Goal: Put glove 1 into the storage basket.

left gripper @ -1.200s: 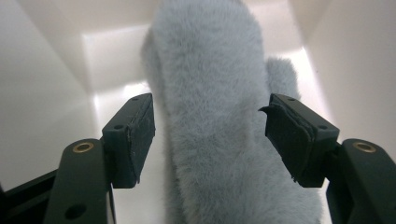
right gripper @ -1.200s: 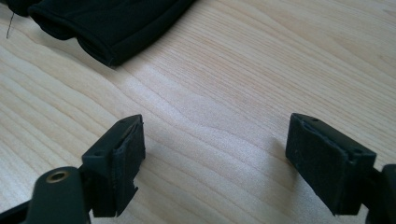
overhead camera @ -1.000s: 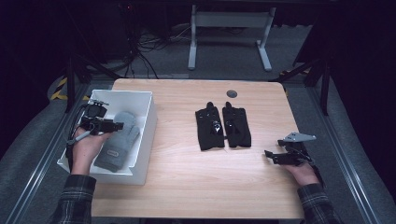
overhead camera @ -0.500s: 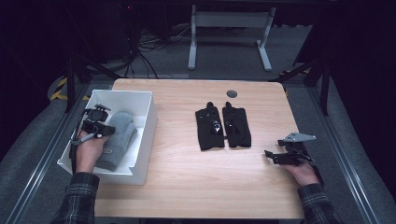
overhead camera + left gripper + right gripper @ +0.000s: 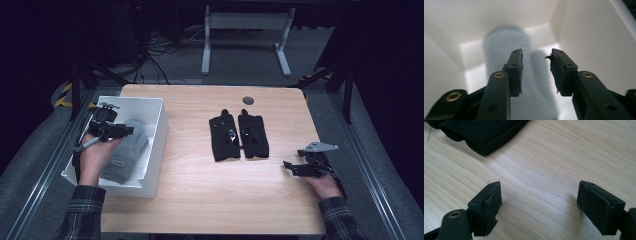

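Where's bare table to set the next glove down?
Bare wood lies between the white bin and the black gloves, and along the near edge. The bin holds the grey glove under the left gripper.

right claw (image 5: 537,207) wide apart over bare wooden table (image 5: 554,165), black gloves (image 5: 479,132) at upper left

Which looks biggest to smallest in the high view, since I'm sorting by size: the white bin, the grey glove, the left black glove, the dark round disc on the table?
1. white bin
2. grey glove, partly hidden by the hand
3. left black glove
4. dark round disc
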Demonstrator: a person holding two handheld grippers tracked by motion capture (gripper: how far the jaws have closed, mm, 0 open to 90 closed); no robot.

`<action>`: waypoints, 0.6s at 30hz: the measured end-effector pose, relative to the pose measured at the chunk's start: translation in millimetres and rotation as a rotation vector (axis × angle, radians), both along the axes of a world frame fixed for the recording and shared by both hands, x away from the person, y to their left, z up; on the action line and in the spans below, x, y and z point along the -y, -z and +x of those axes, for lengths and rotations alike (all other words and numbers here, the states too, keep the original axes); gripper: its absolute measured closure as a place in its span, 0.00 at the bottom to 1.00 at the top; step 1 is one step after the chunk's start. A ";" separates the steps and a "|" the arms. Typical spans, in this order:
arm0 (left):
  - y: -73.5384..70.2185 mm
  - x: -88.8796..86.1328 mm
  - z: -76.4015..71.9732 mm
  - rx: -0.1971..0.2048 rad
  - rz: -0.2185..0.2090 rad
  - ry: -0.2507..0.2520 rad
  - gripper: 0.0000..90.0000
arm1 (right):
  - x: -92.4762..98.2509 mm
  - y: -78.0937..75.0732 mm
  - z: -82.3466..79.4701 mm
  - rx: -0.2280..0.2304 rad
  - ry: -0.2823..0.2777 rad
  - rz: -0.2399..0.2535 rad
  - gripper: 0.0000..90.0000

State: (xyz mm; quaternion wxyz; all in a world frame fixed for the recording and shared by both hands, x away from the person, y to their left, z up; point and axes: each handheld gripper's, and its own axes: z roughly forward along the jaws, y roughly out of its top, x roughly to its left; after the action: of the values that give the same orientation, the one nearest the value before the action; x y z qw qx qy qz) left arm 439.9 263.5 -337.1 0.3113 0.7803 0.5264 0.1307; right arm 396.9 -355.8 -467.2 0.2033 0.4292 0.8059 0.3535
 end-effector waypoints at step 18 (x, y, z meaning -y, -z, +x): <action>-22.8 101.7 -27.9 0.099 -0.094 0.267 0.47 | 0.0 0.0 0.0 0.000 -0.001 0.000 0.22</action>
State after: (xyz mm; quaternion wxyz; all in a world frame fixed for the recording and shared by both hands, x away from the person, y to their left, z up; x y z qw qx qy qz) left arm 412.0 161.7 -314.3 0.3876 0.8207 0.4072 0.1018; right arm 396.9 -355.8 -467.2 0.2032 0.4290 0.8061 0.3534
